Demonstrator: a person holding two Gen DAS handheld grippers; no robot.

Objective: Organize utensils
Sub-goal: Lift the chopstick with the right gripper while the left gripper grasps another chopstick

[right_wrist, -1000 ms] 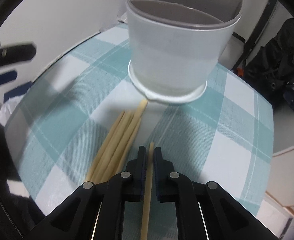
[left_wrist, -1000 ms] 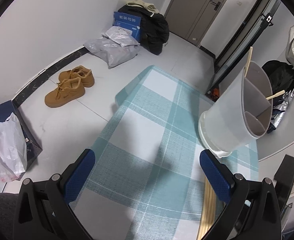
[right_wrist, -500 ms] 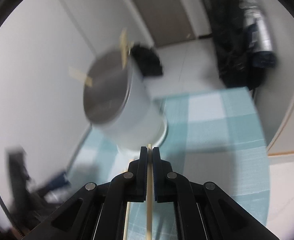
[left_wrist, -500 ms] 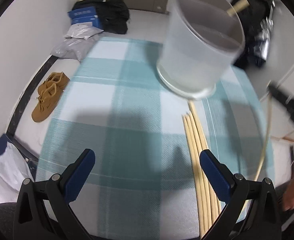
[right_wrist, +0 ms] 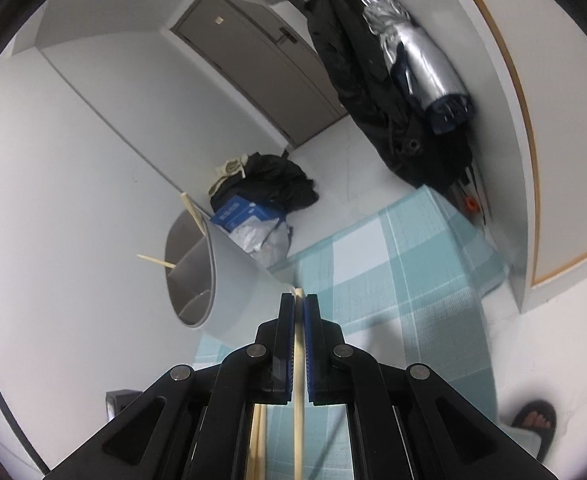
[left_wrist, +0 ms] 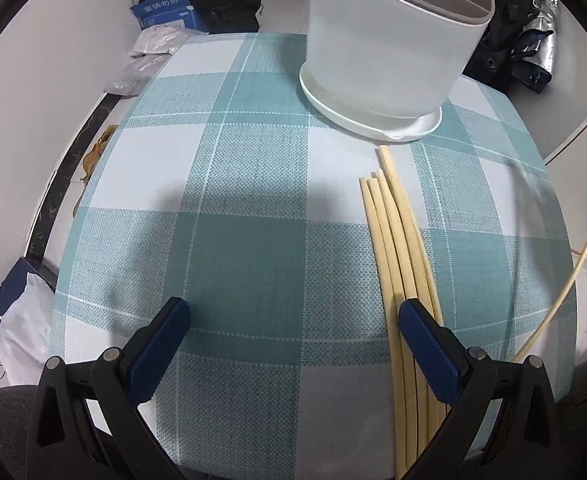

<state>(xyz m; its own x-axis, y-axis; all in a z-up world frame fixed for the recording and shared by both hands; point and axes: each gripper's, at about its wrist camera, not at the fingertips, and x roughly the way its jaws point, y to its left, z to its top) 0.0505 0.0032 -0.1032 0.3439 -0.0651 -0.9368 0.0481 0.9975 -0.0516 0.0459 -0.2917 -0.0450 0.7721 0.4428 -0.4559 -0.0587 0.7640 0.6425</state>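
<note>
A white utensil holder with inner dividers stands at the far side of the checked table. Several pale chopsticks lie in a bundle on the cloth in front of it. My left gripper is open and empty, low over the near table edge, its right finger beside the bundle. My right gripper is shut on one chopstick, lifted above the table and tilted, with the holder just left of its tip. Two chopsticks stick out of the holder. The held chopstick also shows at the right edge of the left wrist view.
Bags and a blue box lie on the floor beyond the table. Brown shoes sit on the floor at the left. A dark coat and a folded umbrella hang at the right. A person's sandalled foot stands right of the table.
My right gripper has lifted the chopstick off the table and swung it up and sideways. My left gripper has turned toward the holder and the bundle and come closer.
</note>
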